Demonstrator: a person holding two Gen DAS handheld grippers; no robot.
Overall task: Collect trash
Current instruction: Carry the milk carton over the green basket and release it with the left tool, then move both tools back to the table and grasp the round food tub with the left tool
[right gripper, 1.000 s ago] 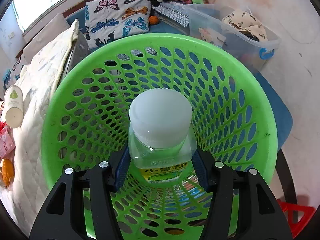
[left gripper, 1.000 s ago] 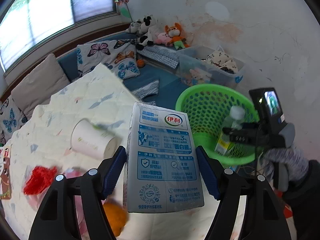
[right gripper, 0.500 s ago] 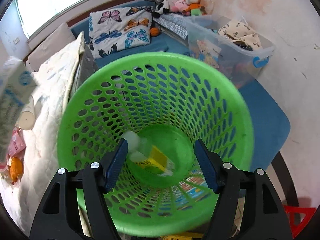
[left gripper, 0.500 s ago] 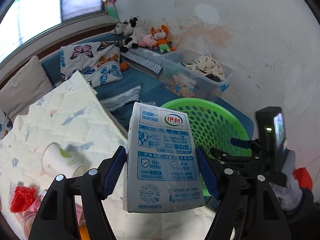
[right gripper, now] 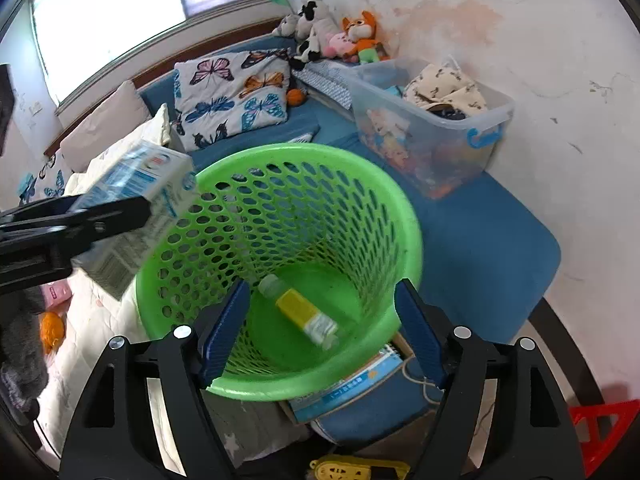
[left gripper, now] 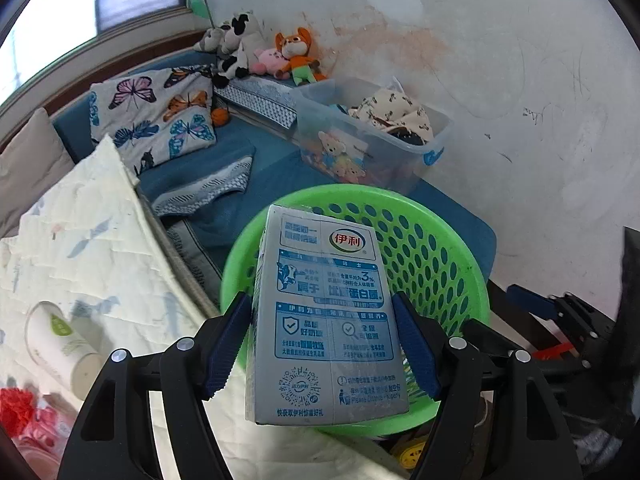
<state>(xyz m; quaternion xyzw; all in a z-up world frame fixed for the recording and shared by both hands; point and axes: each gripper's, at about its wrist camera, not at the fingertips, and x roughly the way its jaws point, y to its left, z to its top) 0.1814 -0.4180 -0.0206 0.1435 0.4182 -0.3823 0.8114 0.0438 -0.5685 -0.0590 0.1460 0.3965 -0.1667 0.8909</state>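
**Quilted bed and blue mat**

White quilt (left gripper: pixel 80 264) bearing a tipped paper cup (left gripper: pixel 60 344), red wrappers (left gripper: pixel 24 412) and an orange item (right gripper: pixel 52 330). Blue mat (right gripper: pixel 480 248) carrying butterfly pillow (left gripper: pixel 156 120), clear bin (right gripper: pixel 432 128) and green basket (right gripper: pixel 400 208)

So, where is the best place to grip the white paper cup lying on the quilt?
Grip the white paper cup across its round side wall near the middle, coming from above. It lies on its side on the cream quilt, so the rim and base face sideways and the wall is free.
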